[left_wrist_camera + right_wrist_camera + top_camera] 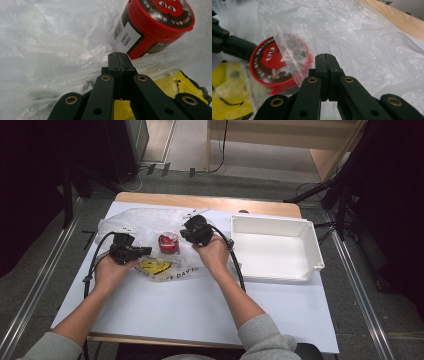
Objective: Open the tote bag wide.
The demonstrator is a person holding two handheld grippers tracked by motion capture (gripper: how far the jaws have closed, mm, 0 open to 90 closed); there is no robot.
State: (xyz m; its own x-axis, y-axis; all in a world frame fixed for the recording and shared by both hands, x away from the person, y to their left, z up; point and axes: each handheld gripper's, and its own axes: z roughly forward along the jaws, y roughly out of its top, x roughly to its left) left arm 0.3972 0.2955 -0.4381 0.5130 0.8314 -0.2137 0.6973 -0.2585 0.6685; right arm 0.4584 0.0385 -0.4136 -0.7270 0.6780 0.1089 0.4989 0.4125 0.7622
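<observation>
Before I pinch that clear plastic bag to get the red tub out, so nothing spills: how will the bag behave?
The clear plastic bag looks thin and crumpled, so it will probably be floppy and bunch up. Its glossy film may slip between the jaws. The red tub seems to lie tilted inside, so it might roll when the bag lifts.

- High view: fixed above near side of table (165, 307), facing forward and down; whole tabletop and floor beyond in frame, forearms entering from bottom.
- Left gripper view: rides the tool, very close, looking along black jaws at red tub (152, 27) in upper right of frame.
- Right gripper view: same closeness, red tub (279, 66) at centre left.
- Shared by all three: tub (168, 243) and clear plastic bag (145, 220).
</observation>
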